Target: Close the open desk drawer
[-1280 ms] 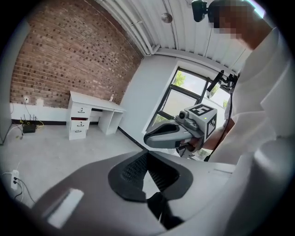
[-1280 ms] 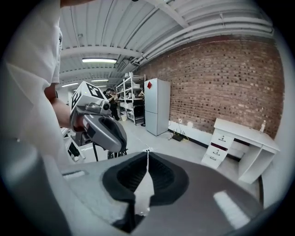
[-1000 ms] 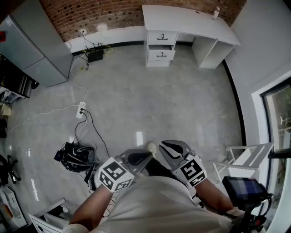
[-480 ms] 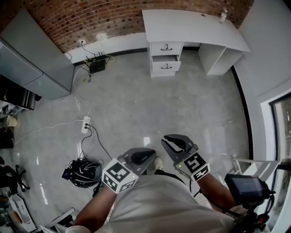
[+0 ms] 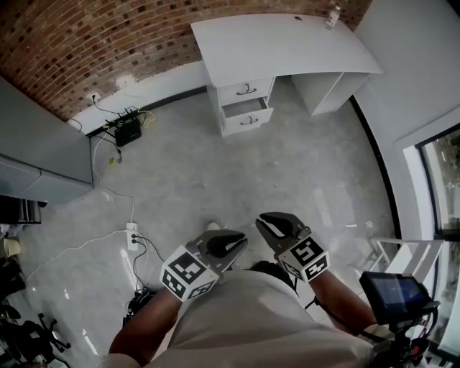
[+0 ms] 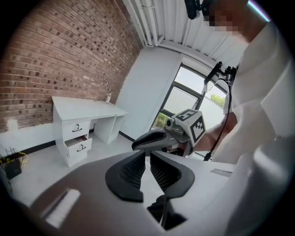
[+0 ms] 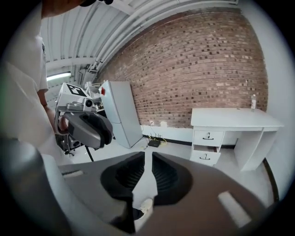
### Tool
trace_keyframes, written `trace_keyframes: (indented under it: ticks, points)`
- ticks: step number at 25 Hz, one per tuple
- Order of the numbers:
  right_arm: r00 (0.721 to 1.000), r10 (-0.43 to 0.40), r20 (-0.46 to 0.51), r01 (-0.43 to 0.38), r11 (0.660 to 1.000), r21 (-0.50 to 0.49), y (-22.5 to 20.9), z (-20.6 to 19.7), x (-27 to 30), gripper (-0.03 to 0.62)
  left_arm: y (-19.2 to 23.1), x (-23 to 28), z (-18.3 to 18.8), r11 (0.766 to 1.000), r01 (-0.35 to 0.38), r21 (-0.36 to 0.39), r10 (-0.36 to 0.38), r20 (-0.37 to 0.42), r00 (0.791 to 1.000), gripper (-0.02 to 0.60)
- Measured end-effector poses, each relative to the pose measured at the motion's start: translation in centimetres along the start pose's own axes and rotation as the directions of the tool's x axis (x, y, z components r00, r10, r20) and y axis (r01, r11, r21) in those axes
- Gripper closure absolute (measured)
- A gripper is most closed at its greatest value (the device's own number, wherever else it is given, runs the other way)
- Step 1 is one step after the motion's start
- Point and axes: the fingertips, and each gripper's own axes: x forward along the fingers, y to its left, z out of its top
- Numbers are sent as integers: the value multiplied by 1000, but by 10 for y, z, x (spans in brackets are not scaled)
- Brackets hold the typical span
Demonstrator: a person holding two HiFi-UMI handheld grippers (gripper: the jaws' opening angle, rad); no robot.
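Far across the grey floor [image 5: 302,180], at about 12 o'clock from the person in the head view, a white desk [image 5: 287,43] stands against the brick wall [image 5: 93,43]. Its drawer stack is at the desk's left end. The upper drawer [image 5: 246,90] sits flush, while the lower drawer [image 5: 248,115] is pulled partway out, its dark handle facing the room. Both tongs are held close to the body, well apart from the desk. The left gripper [image 5: 237,243] points toward 1 o'clock and the right gripper [image 5: 267,226] toward 11 o'clock, so their tips lie near each other but do not touch. Seen from the left gripper view, the ribbed pads [image 6: 131,168] stand only a narrow slit apart with bare floor showing between them. The open drawer [image 6: 79,146] is small at 9 o'clock of that view. The right gripper view shows the same: its pads [image 7: 166,173] are a thin gap apart and hold nothing, and the desk drawer [image 7: 205,156] lies off at 2 o'clock. A small bottle [image 5: 331,14] stands on the desk's far right corner. At 10 o'clock along the wall, a black box [image 5: 128,131] sits among cables, and a white power strip [image 5: 131,236] lies on the floor at 9 o'clock of the left tong. A grey cabinet [image 5: 36,158] fills the left edge.
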Motion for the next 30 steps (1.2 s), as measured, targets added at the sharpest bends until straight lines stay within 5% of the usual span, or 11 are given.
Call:
trace_keyframes:
  ticks: [5,11,16,22,26,30]
  points:
    - [997,-80,2,80,993,92,-53,18,75,546,83,-8,18,995,82,59,-76,-101,992,543]
    - [991,-132,-29,135,958,252,-131,0,143,536,150,23,44,994,108,23,-105,-109,988,543]
    - [988,-155,-26,149,875,460,-228,-38,212,536,207,81,48,992,124,16,-120,-160,980,543]
    - [982,-175,-69,182,792,583,-359,-87,298,536,284,164,67,988,152,-31,-155,-222,963,543]
    - [985,-172,-22,137,689,712,-435,-116,353,536,339,218,70,989,147,-5,-144,-231,962,543]
    - [984,-173,46,50,514,857,-486,-154,405,536,382,269,65,987,158,41,-141,-269,953,543]
